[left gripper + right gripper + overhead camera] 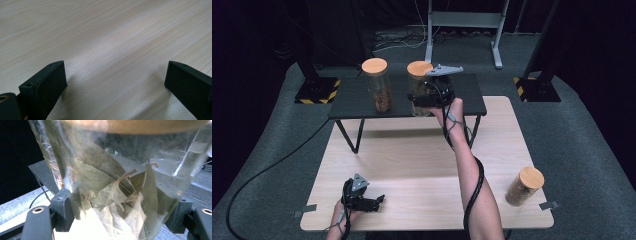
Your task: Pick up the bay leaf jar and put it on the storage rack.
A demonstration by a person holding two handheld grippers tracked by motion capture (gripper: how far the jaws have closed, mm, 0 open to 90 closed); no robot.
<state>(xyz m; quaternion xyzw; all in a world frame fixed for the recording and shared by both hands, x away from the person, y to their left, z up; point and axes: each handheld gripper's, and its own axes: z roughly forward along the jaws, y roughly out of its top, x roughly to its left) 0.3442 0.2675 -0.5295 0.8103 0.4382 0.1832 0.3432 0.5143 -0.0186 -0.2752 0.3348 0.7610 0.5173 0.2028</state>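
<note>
Dark room, pale wooden tabletop (412, 165) with a black shelf (352, 100) at its far edge.
Right tool (428, 100) pinches the bay-leaf jar (117, 195) between its jaws at the shelf's front edge; jar upright, long axis vertical, cork lid up. Left tool (115, 82) rests spread and empty on the near tabletop, well apart.

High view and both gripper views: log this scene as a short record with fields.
surface: wooden table with a black shelf at its far side
jars on shelf: two, cork lids; the left jar stands free
right tool: jaws either side of the leaf jar on the shelf
left tool: open, low over bare wood
third jar: near right corner of the table
</note>
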